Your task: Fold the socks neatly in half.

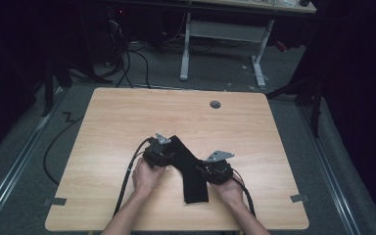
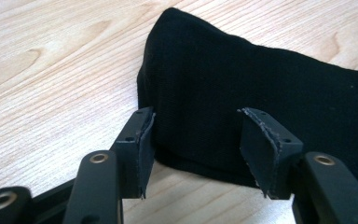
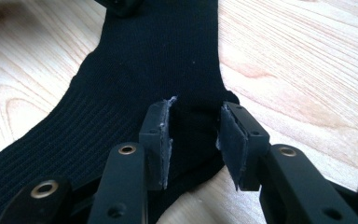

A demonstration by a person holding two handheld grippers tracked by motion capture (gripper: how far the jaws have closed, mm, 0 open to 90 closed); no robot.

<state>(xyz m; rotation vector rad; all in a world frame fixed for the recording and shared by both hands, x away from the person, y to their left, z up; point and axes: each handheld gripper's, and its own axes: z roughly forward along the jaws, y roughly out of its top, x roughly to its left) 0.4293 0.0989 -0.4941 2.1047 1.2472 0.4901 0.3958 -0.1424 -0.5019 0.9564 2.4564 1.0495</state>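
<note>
A black sock (image 1: pixel 192 172) lies bent on the wooden table (image 1: pixel 122 117), toe end toward the far left and leg end toward the near edge. My left gripper (image 1: pixel 171 155) rests at the sock's upper end. In the left gripper view its jaws (image 2: pixel 196 140) stand wide apart over the sock's (image 2: pixel 242 79) rounded edge, pads clear of the fabric. My right gripper (image 1: pixel 202 169) sits at the sock's bend from the right. Its jaws (image 3: pixel 193 137) straddle the heel corner of the sock (image 3: pixel 154 60) with a gap on both sides, not pressing it.
A round cable hole (image 1: pixel 215 104) marks the table's far side. Black cables (image 1: pixel 127 181) trail from both grippers toward the near edge. Beyond the table stands a white-legged desk (image 1: pixel 223 32) with cables (image 1: pixel 127 68) on the floor.
</note>
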